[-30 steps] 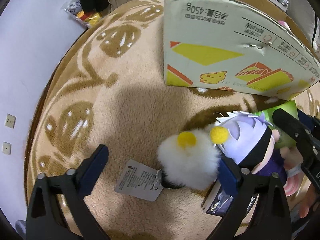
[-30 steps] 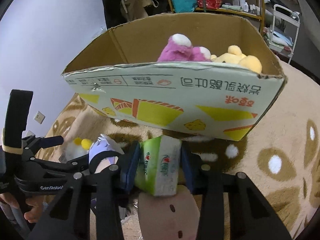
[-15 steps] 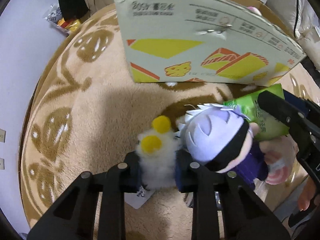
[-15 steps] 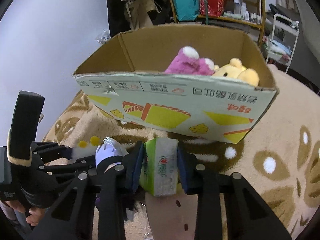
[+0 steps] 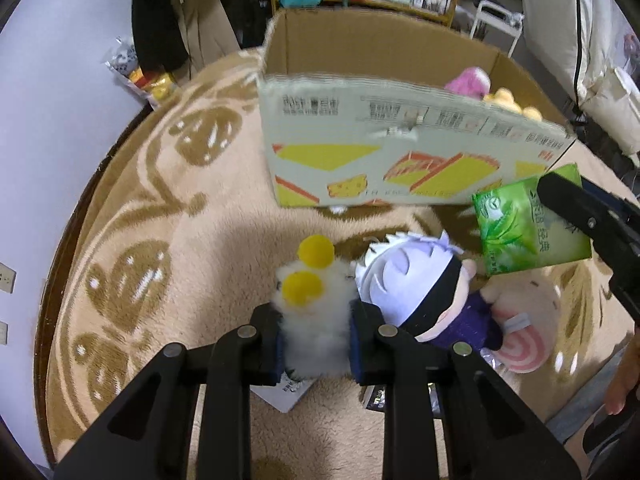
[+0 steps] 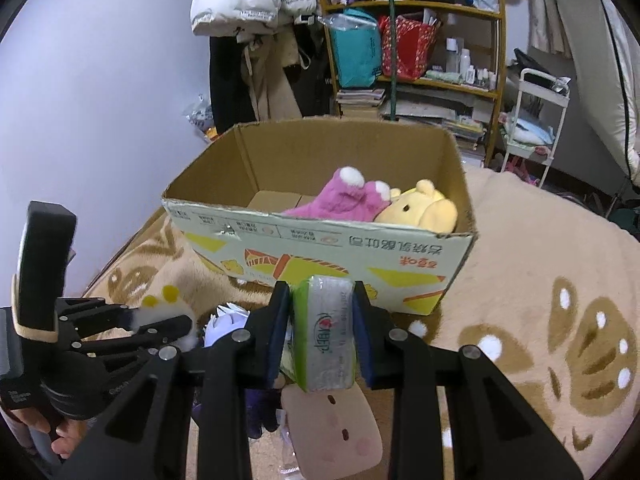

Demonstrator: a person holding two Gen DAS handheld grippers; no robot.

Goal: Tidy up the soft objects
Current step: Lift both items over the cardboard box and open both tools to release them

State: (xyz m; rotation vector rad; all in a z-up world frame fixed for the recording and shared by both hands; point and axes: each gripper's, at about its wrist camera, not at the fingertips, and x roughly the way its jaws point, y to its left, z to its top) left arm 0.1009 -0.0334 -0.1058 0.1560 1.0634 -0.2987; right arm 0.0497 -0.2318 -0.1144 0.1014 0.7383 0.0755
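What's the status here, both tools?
Left tool shut on white fluffy toy. Right tool shut on green tissue pack. Box ahead, open top, nothing blocking.

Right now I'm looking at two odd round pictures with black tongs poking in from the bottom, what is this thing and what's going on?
Those tongs are two hand-held grippers: a person squeezes one in each hand, and a wide-angle camera on each looks along its two fingers. That is why the pictures curve.

One picture is from the left gripper. It is clamped on a white fluffy toy with yellow pompoms.

The other is from the right gripper, clamped on a green tissue pack.

Beside them on the beige rug lie a white-haired doll and a pink plush. Ahead is an open cardboard box already holding a purple-pink plush and a yellow bear. The job is tidying soft things.
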